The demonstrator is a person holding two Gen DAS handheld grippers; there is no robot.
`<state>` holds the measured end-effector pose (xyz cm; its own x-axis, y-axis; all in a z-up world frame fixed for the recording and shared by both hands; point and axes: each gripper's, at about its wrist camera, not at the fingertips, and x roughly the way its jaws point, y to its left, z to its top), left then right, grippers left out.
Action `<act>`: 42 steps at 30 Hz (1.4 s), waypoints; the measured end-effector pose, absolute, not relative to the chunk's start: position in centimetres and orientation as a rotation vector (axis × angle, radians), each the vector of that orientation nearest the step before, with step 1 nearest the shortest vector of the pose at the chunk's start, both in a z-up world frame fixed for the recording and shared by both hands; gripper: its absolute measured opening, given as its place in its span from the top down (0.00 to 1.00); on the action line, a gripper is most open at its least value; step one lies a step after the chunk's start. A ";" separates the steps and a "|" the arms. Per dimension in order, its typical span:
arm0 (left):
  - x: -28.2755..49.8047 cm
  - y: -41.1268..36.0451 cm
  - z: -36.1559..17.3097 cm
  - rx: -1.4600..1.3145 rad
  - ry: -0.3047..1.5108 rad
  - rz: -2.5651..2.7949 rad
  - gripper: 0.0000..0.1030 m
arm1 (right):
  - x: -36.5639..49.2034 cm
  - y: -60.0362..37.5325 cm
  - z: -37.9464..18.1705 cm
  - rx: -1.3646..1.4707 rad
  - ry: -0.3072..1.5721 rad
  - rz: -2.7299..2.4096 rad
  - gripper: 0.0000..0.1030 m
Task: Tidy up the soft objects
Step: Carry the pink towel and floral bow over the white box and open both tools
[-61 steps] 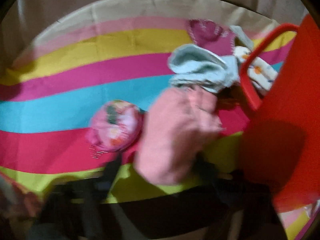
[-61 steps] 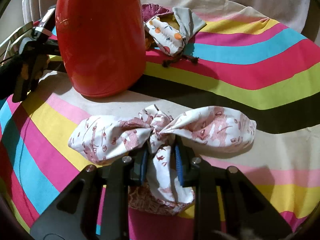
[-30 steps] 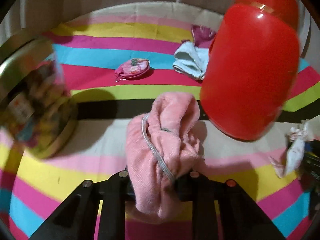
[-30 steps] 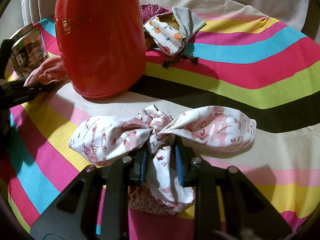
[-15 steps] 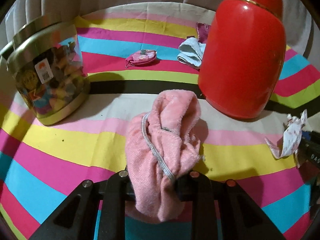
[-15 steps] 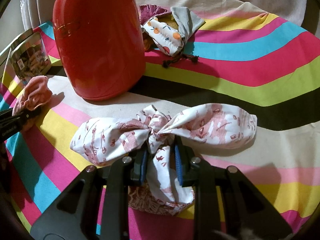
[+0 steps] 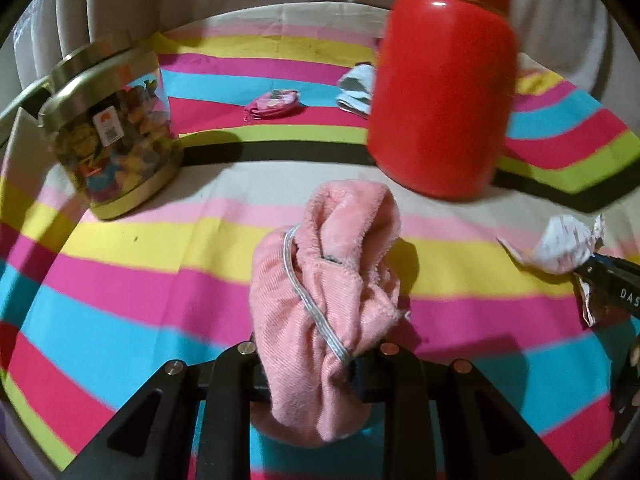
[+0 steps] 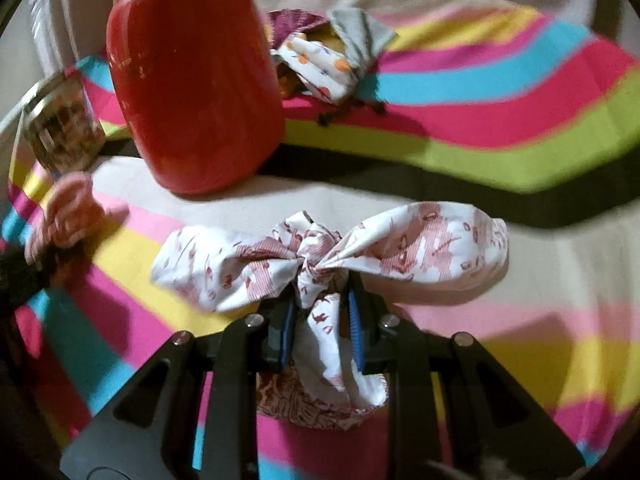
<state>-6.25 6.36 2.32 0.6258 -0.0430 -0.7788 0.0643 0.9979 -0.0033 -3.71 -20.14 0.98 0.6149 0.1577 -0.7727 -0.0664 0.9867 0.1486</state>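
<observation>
Tongs on the left [image 7: 308,360] are seen clamped on a bunched pink towel [image 7: 324,300], which fills the narrow gap between the black fingers and stands up above a striped cloth [image 7: 120,280] spread over the surface. A grey elastic band is stitched along one edge of the towel. The right tongs [image 8: 322,320] are pressed together on the knotted middle of a white cloth with red print [image 8: 328,256], its two puffed ends spread to either side above the blue pads [image 8: 287,332] and its tail hanging below them. In the left wrist view the right tongs appear at the right edge, where the letters "DAS" are read on the black body; the rest of the word is cut off. A red jar [image 7: 440,100] stands behind both bundles, and a gold-lidded jar [image 7: 112,136] with a colourful printed wrap is set to the left of it; a small white sticker with an orange mark and a barcode is fixed to it, too small to be read. Farther back, a small pink pouch [image 7: 274,100] and a pale blue cloth [image 7: 356,90] lie on the stripes, and a white fabric with orange spots [image 8: 320,64] is piled behind the red jar.
</observation>
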 end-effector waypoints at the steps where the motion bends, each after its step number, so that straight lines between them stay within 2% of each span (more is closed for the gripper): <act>1: -7.2 6.1 2.4 0.031 0.899 -0.070 0.75 | -4.6 -20.2 0.9 0.122 0.912 0.137 0.74; 6: -10.6 5.9 3.1 0.049 0.902 -0.085 0.75 | -8.3 -19.9 1.6 0.126 0.935 0.163 0.75; 22: -15.6 9.6 5.8 0.035 0.858 -0.024 0.75 | -12.1 -14.0 8.1 0.068 0.819 0.310 0.75; 42: -20.6 15.0 6.3 -0.035 0.849 0.093 0.75 | -15.8 -5.5 11.4 -0.076 0.754 0.476 0.75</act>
